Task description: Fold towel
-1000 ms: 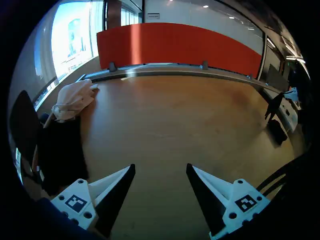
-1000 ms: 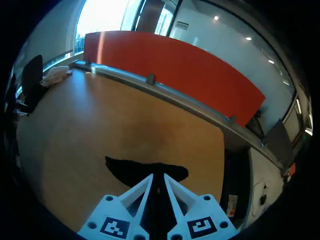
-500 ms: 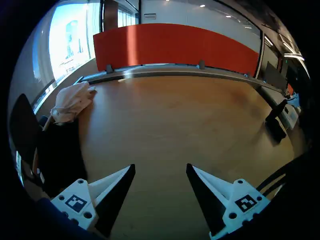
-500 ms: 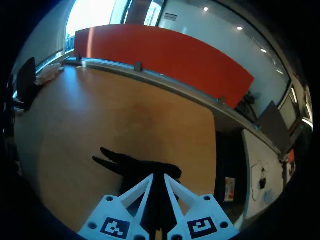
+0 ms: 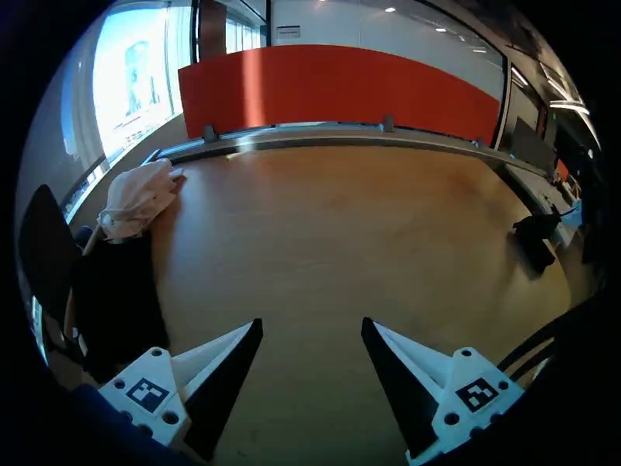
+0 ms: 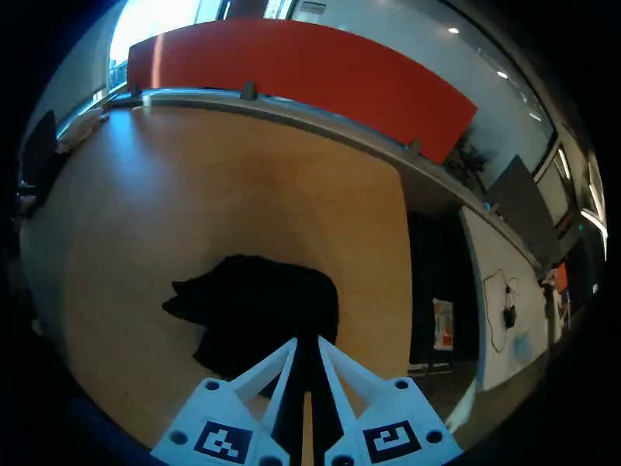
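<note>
The right gripper (image 6: 307, 339) has its fingers drawn close together, leaving a thin slit between them, and their tips sit at the near edge of the dark towel (image 6: 256, 311), which they seem to pinch; the towel lies bunched and uneven on the wooden worktop (image 6: 233, 202), just ahead of the fingers and close to the worktop's right-hand edge in the right gripper view; beyond that edge the floor drops away, dark, beside a pale wall; the left gripper (image 5: 310, 322) has its fingers spread wide with nothing between them, and bare wood shows in the gap; in the left gripper view a pale cloth heap (image 5: 140, 194) rests at the far left corner of the worktop, well apart from both grippers, and below it along the left edge lies a black mass (image 5: 116, 303) that could be cloth or a seat, which the view does not settle; a dark chair back (image 5: 43, 248) stands just outside that edge; a small dark shape (image 5: 534, 231) sits near the worktop's right edge, too small to make out; a metal rail (image 5: 326, 136) runs along the far side, with a red partition (image 5: 341, 85) upright behind it, and a bright window (image 5: 132, 85) to the left.
</note>
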`<act>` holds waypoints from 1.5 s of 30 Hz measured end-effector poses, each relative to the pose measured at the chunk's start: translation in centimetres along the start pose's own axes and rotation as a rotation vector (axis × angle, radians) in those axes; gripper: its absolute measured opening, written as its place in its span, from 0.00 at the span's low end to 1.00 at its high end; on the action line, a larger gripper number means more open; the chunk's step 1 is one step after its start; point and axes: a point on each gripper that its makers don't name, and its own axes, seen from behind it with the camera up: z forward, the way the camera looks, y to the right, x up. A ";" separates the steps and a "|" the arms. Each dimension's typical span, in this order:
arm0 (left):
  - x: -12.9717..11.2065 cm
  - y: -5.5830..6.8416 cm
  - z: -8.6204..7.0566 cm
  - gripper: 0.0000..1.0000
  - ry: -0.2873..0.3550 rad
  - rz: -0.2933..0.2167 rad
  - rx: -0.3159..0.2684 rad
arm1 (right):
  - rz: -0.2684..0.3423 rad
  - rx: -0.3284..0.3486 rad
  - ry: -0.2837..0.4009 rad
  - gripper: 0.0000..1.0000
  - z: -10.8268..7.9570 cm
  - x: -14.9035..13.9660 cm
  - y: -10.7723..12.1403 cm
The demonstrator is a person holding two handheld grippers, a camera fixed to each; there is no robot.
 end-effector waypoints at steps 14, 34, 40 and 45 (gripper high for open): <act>-0.4 -0.5 -0.4 0.95 -0.006 0.011 0.015 | 0.115 -0.019 -0.106 0.04 2.6 -5.8 0.5; -0.6 -0.9 -0.5 0.94 -0.015 0.020 0.029 | 0.190 -0.057 -0.218 0.04 5.4 -10.5 0.0; -0.6 -0.9 -0.5 0.94 -0.015 0.022 0.030 | 0.202 -0.062 -0.221 0.04 5.7 -10.6 0.0; -0.6 -1.0 -0.5 0.95 -0.017 0.019 0.031 | 0.216 -0.069 -0.220 0.04 5.9 -10.7 0.2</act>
